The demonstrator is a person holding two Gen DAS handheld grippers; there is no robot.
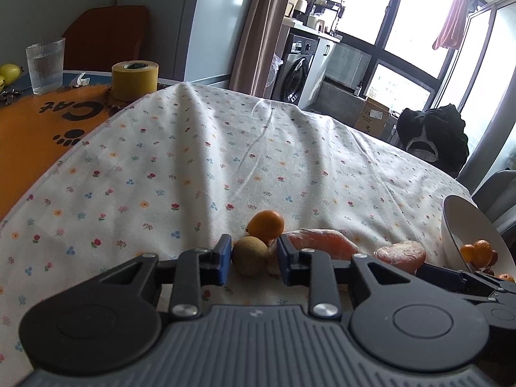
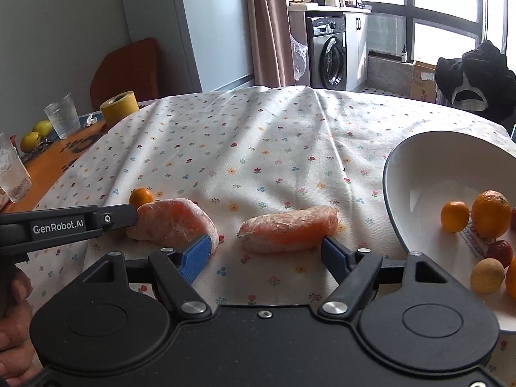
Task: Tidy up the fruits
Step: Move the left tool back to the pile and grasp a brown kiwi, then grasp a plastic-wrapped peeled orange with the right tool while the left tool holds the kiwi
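- Left tongs [image 1: 253, 259] sit parted around a small brown round fruit [image 1: 249, 255], not yet clamped; a small orange [image 1: 266, 223] lies just beyond it.
- Right tongs [image 2: 266, 253] spread wide, empty, with a peeled orange segment [image 2: 290, 233] between the tips.
- Segment looks soft and slippery: grip mid-body, gently.
- Only the right wrist view shows the bowl's [image 2: 416, 148] contents; the brown fruit shows only in the left.

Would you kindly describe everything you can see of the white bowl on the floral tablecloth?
The white bowl is glossy, ceramic-looking, wide and deep, with a thin dark rim. It sits on the floral tablecloth at the table's right side, right of the two peeled orange pieces. Inside lie several small orange fruits, a yellowish round fruit and small red ones. Printed lettering shows on its floor. Neither set of tongs touches it.
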